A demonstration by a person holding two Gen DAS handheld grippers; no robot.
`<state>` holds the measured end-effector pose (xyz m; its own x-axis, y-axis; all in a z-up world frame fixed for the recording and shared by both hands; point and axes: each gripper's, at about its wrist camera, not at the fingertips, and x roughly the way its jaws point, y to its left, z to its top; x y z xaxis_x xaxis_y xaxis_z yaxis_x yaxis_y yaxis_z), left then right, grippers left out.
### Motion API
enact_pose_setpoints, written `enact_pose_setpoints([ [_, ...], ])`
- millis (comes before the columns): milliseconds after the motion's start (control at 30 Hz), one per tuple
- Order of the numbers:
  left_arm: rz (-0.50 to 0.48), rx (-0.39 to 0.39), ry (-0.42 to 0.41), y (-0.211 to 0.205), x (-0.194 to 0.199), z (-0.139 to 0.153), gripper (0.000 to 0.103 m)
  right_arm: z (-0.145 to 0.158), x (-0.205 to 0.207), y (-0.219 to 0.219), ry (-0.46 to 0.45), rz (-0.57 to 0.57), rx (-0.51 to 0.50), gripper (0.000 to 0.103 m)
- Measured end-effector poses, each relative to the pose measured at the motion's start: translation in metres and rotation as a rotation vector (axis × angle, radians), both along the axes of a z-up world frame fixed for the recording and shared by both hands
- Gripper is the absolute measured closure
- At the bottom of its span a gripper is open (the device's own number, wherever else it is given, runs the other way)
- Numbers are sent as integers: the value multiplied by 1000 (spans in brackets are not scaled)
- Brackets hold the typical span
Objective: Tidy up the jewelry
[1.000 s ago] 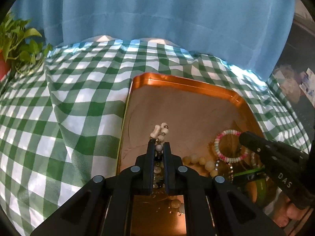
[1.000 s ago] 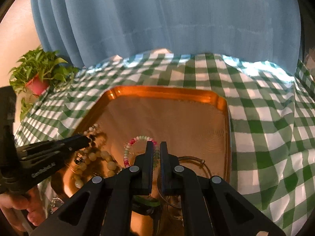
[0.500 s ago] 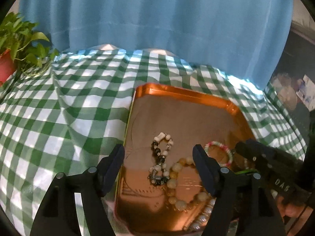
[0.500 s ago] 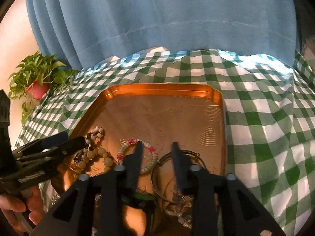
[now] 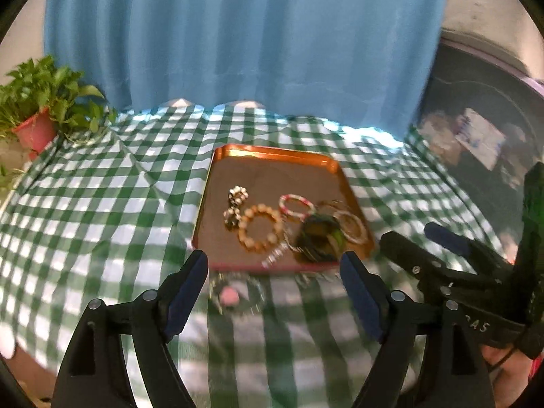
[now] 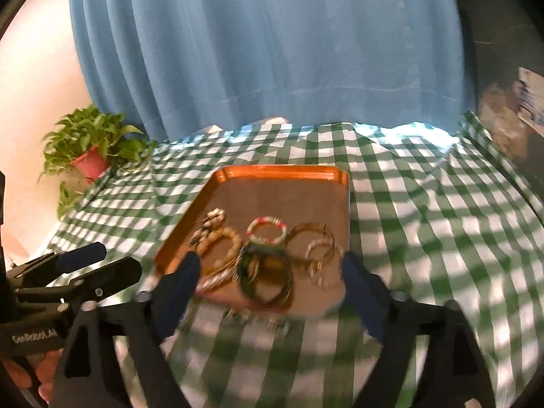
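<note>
An orange tray (image 5: 272, 156) (image 6: 282, 173) on the green checked cloth holds several bracelets: a black-and-white bead strand (image 5: 234, 205) (image 6: 210, 222), a tan bead ring (image 5: 260, 227) (image 6: 221, 241), a pink-and-white ring (image 5: 296, 205) (image 6: 267, 229), thin wire bangles (image 6: 316, 244) and a dark green heap (image 5: 318, 238) (image 6: 265, 272). A pink piece with a thin chain (image 5: 229, 294) lies on the cloth in front of the tray. My left gripper (image 5: 273, 294) and my right gripper (image 6: 267, 292) hover before the tray's near edge, jaws wide and still opening, nothing between them.
A potted plant in a red pot (image 5: 34, 132) (image 6: 91, 163) stands at the far left of the table. A blue curtain (image 5: 238, 40) hangs behind. Dark clutter (image 5: 476, 142) sits beyond the right edge. A hand (image 6: 51, 374) holds the left gripper.
Both grippers went from shut to wide open, let go of the bead strand and a bracelet, and drew back and up, away from the tray.
</note>
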<state>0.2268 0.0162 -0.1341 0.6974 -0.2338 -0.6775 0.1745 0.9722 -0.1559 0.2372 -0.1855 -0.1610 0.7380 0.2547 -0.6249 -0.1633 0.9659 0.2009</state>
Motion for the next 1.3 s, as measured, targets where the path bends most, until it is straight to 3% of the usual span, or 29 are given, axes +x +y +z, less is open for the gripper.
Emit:
enact_pose_setpoints([
  [167, -10, -6, -70, -3, -75, 42, 16, 27, -64, 0, -45, 18, 13, 9],
  [333, 8, 50, -178, -7, -139, 83, 7, 61, -124, 12, -131, 40, -27, 2],
  [467, 5, 85, -231, -11, -174, 101, 0, 86, -168, 25, -231, 65, -78, 0],
  [567, 33, 63, -267, -8, -195, 108, 0, 100, -193, 30, -322, 32, -118, 0],
  [700, 54, 23, -218, -2, -198, 108, 0, 103, -200, 29, -307, 31, -99, 0],
  [1000, 46, 51, -201, 2, -192, 87, 0, 87, -198, 34, -295, 43, -128, 0],
  [1167, 59, 60, -174, 13, -170, 64, 0, 66, -182, 39, -256, 68, -102, 0],
  [1300, 98, 19, -110, 36, -139, 35, 0, 43, -161, 37, -207, 73, -91, 0],
])
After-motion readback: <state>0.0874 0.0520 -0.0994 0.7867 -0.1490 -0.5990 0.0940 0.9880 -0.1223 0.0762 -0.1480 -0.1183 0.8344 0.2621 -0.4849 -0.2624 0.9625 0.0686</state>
